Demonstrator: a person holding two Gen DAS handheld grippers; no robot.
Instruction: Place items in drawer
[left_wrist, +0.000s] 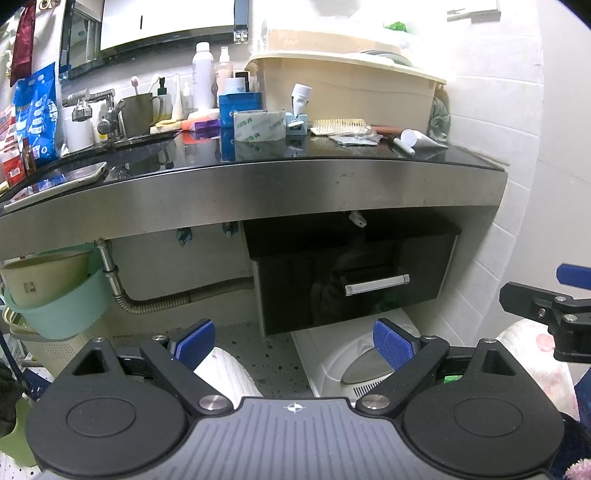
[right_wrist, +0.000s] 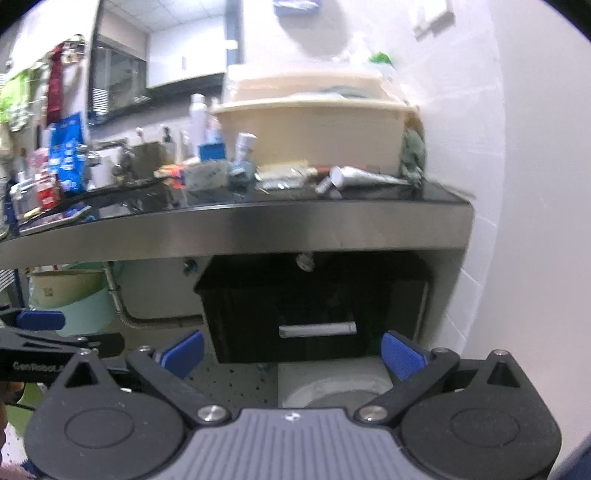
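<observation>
Home bathroom: faucet (left_wrist: 107, 110) over black vanity counter (left_wrist: 332, 155), toothbrush cup (left_wrist: 138, 112), toiletry bottles (left_wrist: 203, 74), wash basin (left_wrist: 347, 85).

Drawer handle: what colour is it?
Silver handle on a black drawer; clearest in the left wrist view.

Open floor (left_wrist: 258, 354) lies before the shut black drawer (left_wrist: 354, 284); its handle (left_wrist: 376, 285) is unblocked. The bench (left_wrist: 258, 195) overhangs above, a white appliance (left_wrist: 332, 354) sits beneath

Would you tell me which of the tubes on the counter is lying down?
The silver tube at the counter's right end lies flat; the white tube stands upright in its blue holder.
</observation>
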